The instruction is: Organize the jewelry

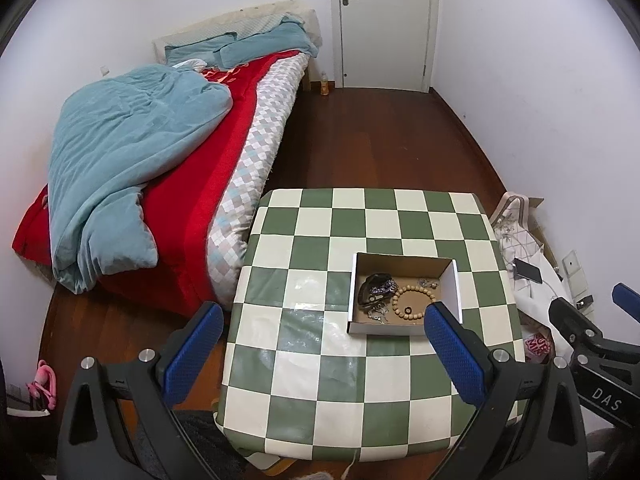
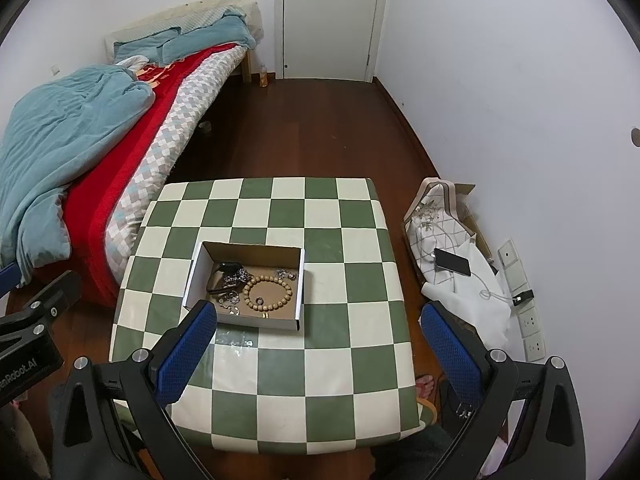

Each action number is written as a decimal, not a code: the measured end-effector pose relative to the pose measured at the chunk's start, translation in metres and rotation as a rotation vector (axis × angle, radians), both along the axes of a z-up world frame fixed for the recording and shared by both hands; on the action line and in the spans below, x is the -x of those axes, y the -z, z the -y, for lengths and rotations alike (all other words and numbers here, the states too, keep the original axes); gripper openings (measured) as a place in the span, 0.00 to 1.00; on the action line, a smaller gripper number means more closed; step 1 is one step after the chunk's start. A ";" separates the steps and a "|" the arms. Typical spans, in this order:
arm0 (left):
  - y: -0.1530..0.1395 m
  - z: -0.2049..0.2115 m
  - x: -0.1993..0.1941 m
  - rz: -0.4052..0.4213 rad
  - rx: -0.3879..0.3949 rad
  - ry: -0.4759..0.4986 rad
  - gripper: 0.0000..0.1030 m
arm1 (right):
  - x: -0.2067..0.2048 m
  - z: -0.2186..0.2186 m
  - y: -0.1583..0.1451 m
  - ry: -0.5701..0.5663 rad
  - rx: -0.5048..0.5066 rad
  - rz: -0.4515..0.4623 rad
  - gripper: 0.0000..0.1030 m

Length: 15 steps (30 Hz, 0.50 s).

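Hand-held gripper (image 2: pixel 316 344) above beaded bracelet (image 2: pixel 268 290)

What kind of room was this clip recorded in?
Most likely a home bedroom: an unmade bed with a blue duvet, a closed door, and a small checkered table holding a box of jewelry.

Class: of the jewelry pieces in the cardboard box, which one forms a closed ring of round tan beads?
The wooden bead bracelet; the silver chains beside it are tangled metal.

left tongs (image 1: pixel 324 348): spread wide, empty | right tongs (image 2: pixel 316 344): spread wide, empty
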<state>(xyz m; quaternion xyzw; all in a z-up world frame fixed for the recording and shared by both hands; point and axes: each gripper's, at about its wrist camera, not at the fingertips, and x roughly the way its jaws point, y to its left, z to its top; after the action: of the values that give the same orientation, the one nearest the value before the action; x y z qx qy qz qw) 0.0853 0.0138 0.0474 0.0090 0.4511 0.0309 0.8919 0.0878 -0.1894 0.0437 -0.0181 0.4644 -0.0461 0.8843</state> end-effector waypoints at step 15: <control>-0.001 -0.002 0.001 0.003 -0.006 -0.004 1.00 | 0.000 -0.008 -0.009 -0.022 0.000 0.003 1.00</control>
<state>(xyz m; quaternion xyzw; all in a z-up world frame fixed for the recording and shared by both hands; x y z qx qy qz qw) 0.0841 0.0161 0.0483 0.0106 0.4498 0.0339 0.8924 0.0879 -0.1818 0.0530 -0.0233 0.4628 -0.0364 0.8854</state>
